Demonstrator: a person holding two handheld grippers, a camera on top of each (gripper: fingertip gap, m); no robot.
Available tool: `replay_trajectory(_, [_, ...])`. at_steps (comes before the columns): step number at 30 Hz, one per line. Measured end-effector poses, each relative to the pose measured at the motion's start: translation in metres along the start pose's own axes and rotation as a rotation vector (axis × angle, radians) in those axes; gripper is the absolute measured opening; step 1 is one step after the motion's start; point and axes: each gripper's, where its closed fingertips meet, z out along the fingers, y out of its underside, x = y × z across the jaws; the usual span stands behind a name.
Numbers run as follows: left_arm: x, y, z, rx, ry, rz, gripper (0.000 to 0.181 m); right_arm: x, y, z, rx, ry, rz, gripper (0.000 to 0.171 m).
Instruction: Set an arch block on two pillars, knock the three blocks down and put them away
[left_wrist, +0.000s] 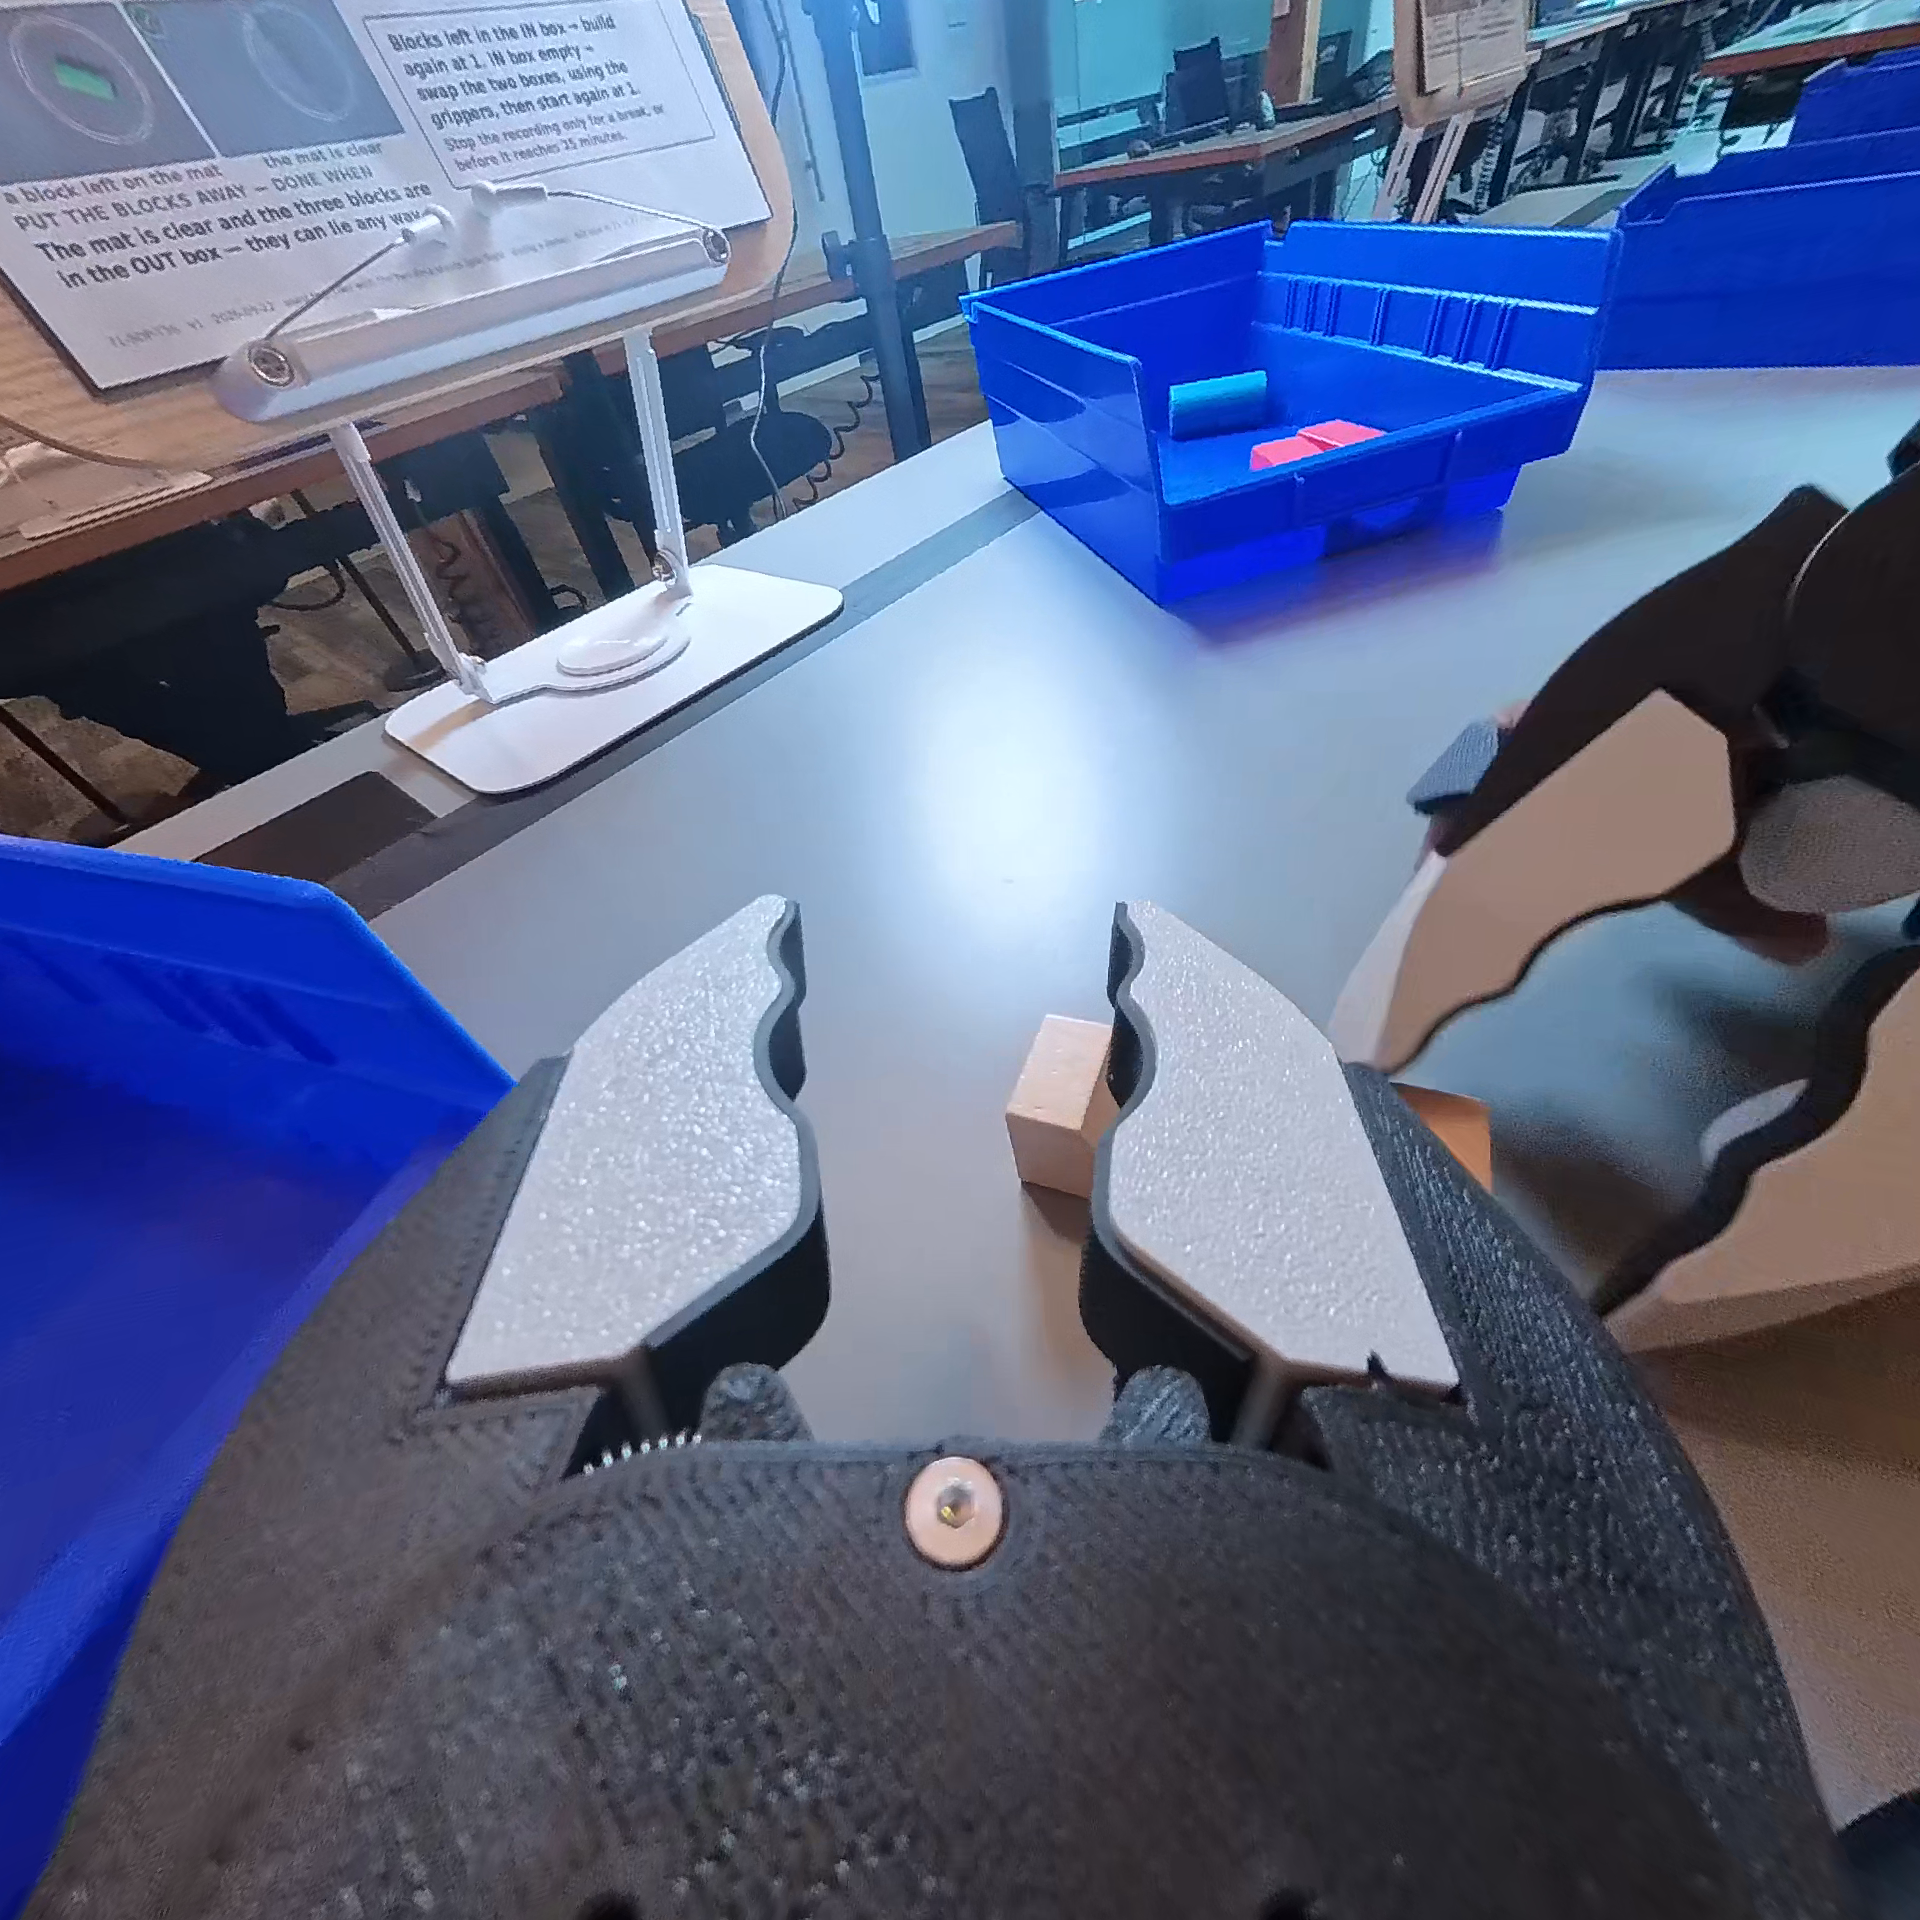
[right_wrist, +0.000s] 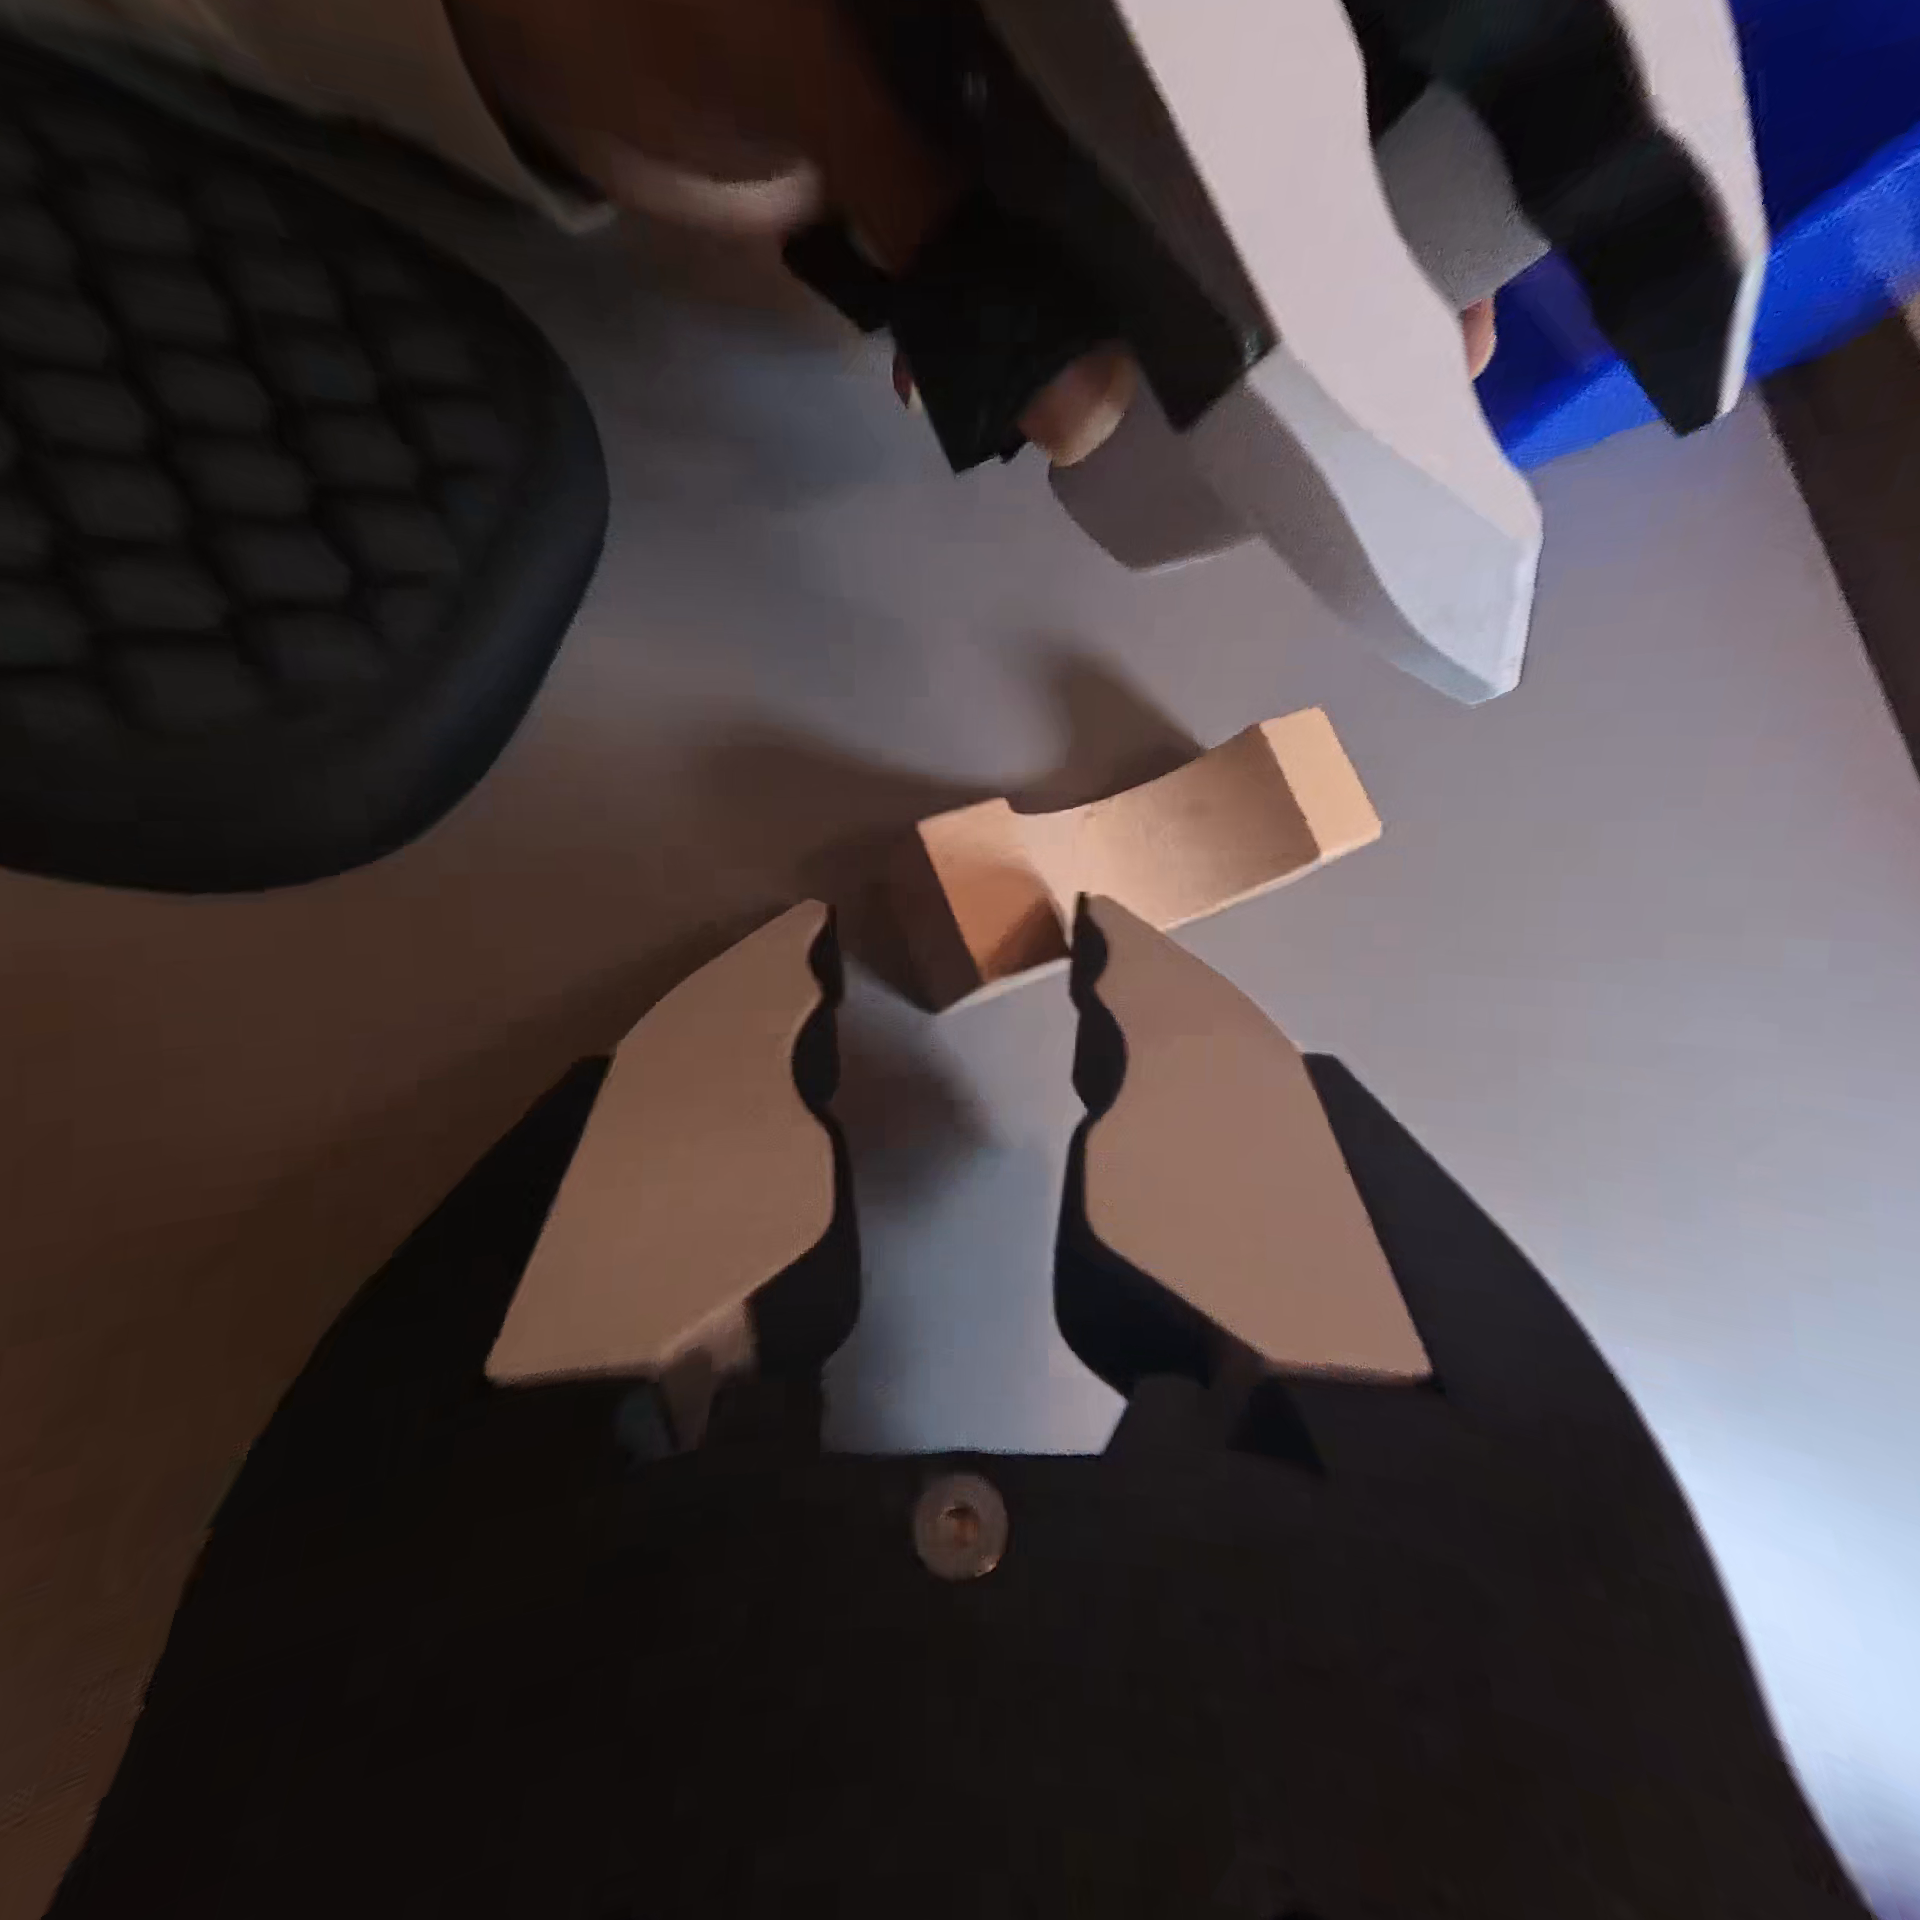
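Grey tabletop (left_wrist: 935, 748) fills both views, with office desks behind. At centre frame in the left wrist view, the left gripper (left_wrist: 956, 1013) hovers with fingers apart, empty, a small wooden block (left_wrist: 1055, 1101) beside its right finger. The right gripper (right_wrist: 951, 940), fingers spread, straddles one end of the arch block (right_wrist: 1143, 842) lying flat at centre. A blue bin (left_wrist: 1278, 416) sits upper right.

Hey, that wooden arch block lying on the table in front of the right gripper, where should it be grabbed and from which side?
Probably across the narrow waist of the arch block, where the curved notch thins it. It lies flat on the table, so come down from above with the open right gripper, one finger in the notch, the other on the straight back edge.
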Motion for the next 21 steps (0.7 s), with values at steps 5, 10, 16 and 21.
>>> replay_trajectory(5, [0.002,-0.002,-0.001,0.003,0.003,0.007,0.057,0.004,-0.005,-0.002,0.055,-0.012,-0.013,0.024])
replay_trajectory(10, [0.0,-0.005,-0.002,0.014,-0.005,0.005,0.057,0.05,-0.02,-0.044,0.138,0.179,-0.015,0.022])
replay_trajectory(16, [0.003,0.0,0.0,0.001,0.005,0.006,0.056,0.153,0.021,-0.126,0.124,0.531,0.102,0.022])
replay_trajectory(21, [0.007,0.005,0.003,-0.017,0.019,0.013,0.056,0.216,0.094,-0.164,0.034,0.707,0.297,0.022])
